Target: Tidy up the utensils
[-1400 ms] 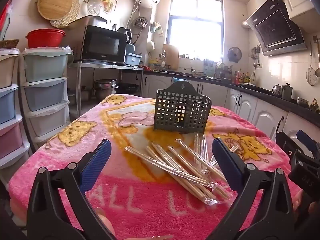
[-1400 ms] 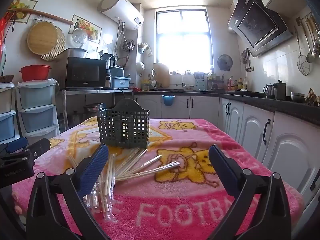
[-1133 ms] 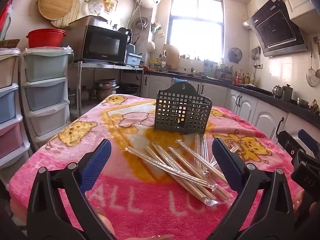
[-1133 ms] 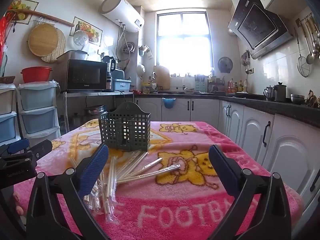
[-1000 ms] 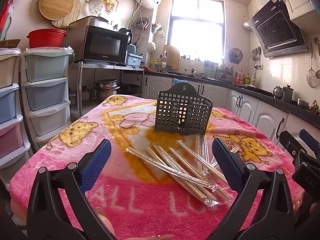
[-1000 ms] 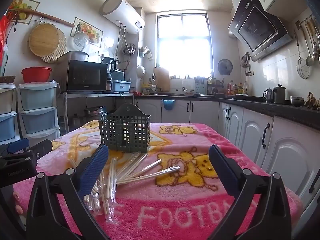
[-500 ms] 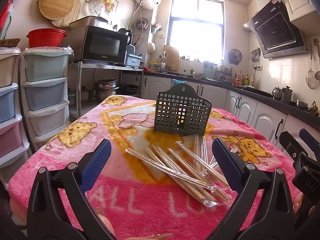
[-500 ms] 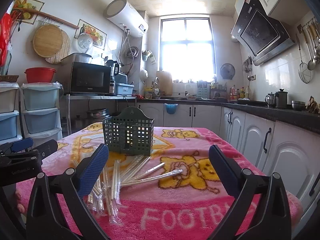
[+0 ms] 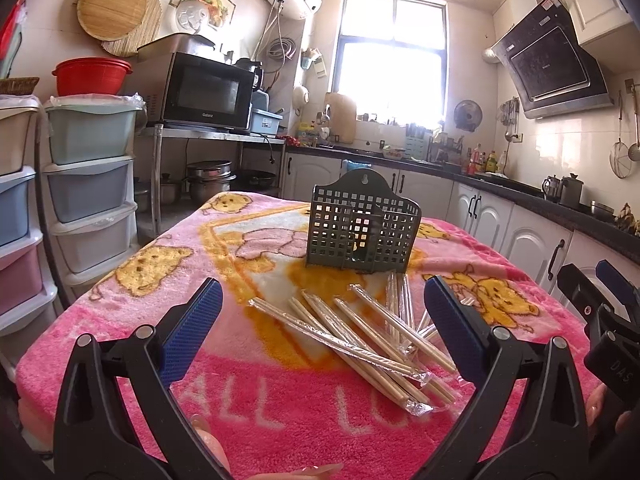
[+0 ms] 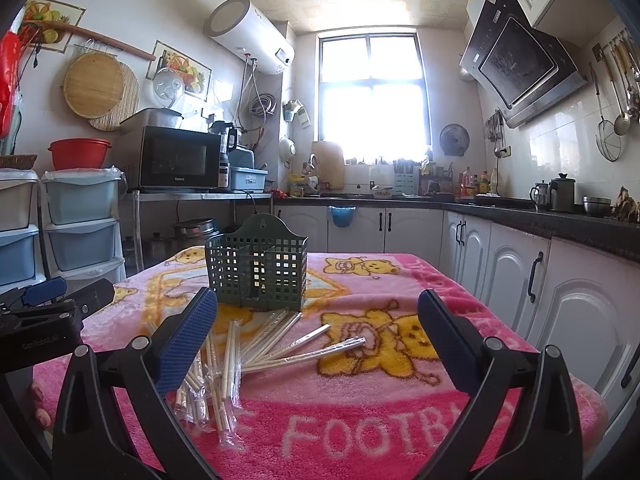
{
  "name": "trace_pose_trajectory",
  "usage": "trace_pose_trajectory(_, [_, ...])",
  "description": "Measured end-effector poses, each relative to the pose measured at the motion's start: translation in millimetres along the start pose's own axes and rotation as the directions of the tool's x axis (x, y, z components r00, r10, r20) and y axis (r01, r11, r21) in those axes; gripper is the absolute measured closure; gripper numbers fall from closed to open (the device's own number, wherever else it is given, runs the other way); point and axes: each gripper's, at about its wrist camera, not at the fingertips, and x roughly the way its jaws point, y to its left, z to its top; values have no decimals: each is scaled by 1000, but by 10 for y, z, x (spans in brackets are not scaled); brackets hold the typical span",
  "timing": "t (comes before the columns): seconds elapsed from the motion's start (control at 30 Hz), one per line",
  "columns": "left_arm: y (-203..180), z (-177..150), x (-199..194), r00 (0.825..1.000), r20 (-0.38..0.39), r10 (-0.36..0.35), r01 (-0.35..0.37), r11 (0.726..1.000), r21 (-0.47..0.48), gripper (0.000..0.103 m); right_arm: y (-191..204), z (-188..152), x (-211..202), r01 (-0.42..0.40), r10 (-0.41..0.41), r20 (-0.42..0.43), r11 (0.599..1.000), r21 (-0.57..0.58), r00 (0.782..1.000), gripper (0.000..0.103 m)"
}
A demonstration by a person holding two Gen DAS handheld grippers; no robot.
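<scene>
A dark green lattice utensil holder (image 9: 362,226) stands upright on the pink blanket-covered table (image 9: 120,320); it also shows in the right wrist view (image 10: 256,270). Several plastic-wrapped chopstick pairs (image 9: 360,336) lie scattered in front of it, also in the right wrist view (image 10: 260,340). My left gripper (image 9: 320,328) is open and empty, held near the table's front edge, short of the chopsticks. My right gripper (image 10: 316,328) is open and empty, to the right of the pile. Each gripper shows at the edge of the other's view (image 9: 600,312) (image 10: 52,312).
Stacked plastic drawers (image 9: 84,184) stand left of the table. A microwave (image 9: 200,92) sits on a metal rack behind. White cabinets with a dark counter (image 10: 540,264) run along the right and back walls. The table's right edge (image 10: 592,400) is close to the cabinets.
The right gripper has tilted up and drifted slightly, so the holder and chopsticks sit lower in its view. The left gripper has barely moved. Both stay open.
</scene>
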Motion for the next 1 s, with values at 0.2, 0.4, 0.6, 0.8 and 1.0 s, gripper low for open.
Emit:
trace_pose_trajectory(0.2, [-2, 2, -2, 1000, 3, -4, 4, 1000, 0, 10, 16, 2, -9, 1, -1, 6, 1000, -2, 1000, 6])
trace_pose_trajectory(0.4, [-14, 17, -7, 1000, 5, -10, 10, 1000, 0, 10, 22, 0, -12, 1, -1, 7, 1000, -1, 1000, 6])
trace_pose_trajectory(0.6, [-26, 25, -7, 1000, 6, -12, 12, 1000, -1, 10, 20, -4, -20, 0, 0, 3, 1000, 6, 1000, 6])
trace_pose_trajectory(0.8, [-31, 27, -2, 1000, 4, -14, 14, 1000, 0, 10, 13, 0, -19, -3, 3, 0, 1000, 10, 1000, 6])
trace_pose_trajectory(1.0, [-33, 30, 22, 1000, -3, -12, 12, 1000, -14, 10, 9, -6, -10, -3, 3, -4, 1000, 6, 1000, 6])
